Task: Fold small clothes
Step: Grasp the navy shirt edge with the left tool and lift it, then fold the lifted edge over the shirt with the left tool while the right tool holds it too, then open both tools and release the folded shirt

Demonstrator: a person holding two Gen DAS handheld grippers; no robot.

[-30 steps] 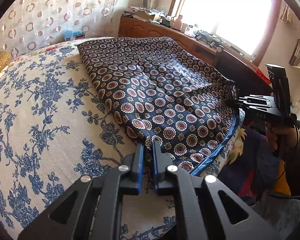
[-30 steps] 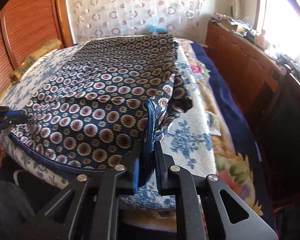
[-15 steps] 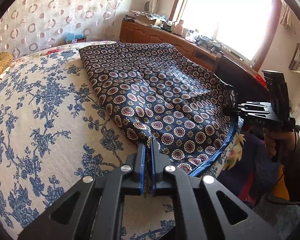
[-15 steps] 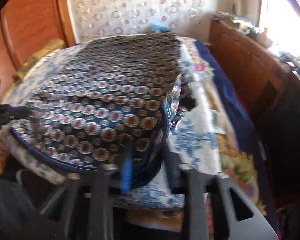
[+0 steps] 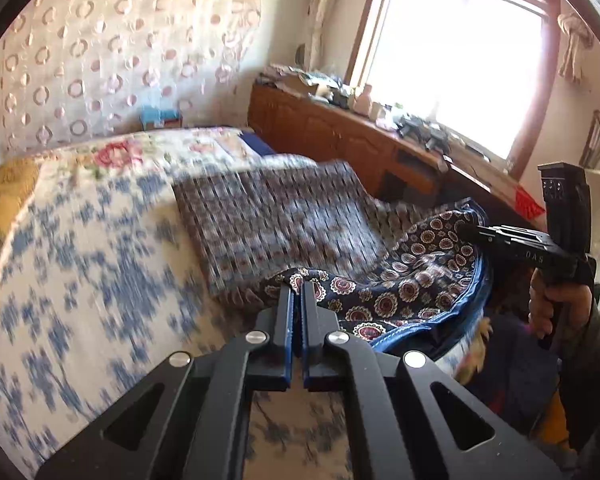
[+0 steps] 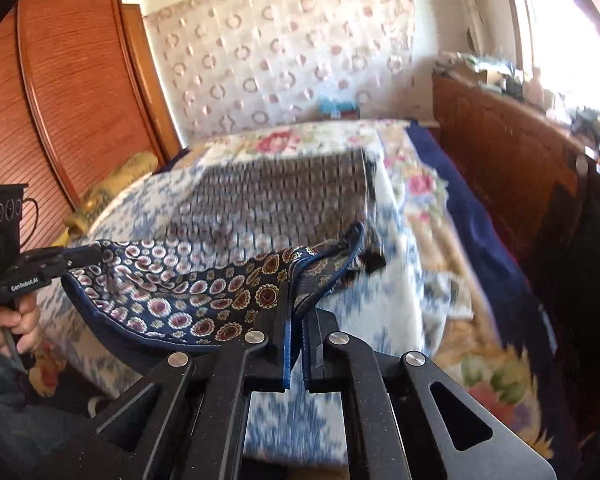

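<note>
A dark blue cloth (image 5: 400,292) with round medallions and a blue hem lies on the bed, its near edge lifted off the bedspread (image 5: 80,280). My left gripper (image 5: 298,288) is shut on the near left corner of that edge. The right gripper (image 5: 466,230) holds the other corner at the right, with a hand under it. In the right wrist view the cloth (image 6: 180,304) sags between the two grips. My right gripper (image 6: 298,292) is closing tight on the hem, and the left gripper (image 6: 96,254) pinches the far corner. The cloth's far part is blurred.
A wooden cabinet (image 5: 340,136) with clutter on top runs under the bright window on the right. A wooden wardrobe (image 6: 60,80) stands left of the bed, with a yellow pillow (image 6: 116,188) beside it. A floral blanket (image 6: 480,320) hangs over the bed's right side.
Both grippers have risen, lifting the near edge of the cloth off the bed. The right gripper's jaws have closed tighter on the hem. The views now tilt up toward the wall.
</note>
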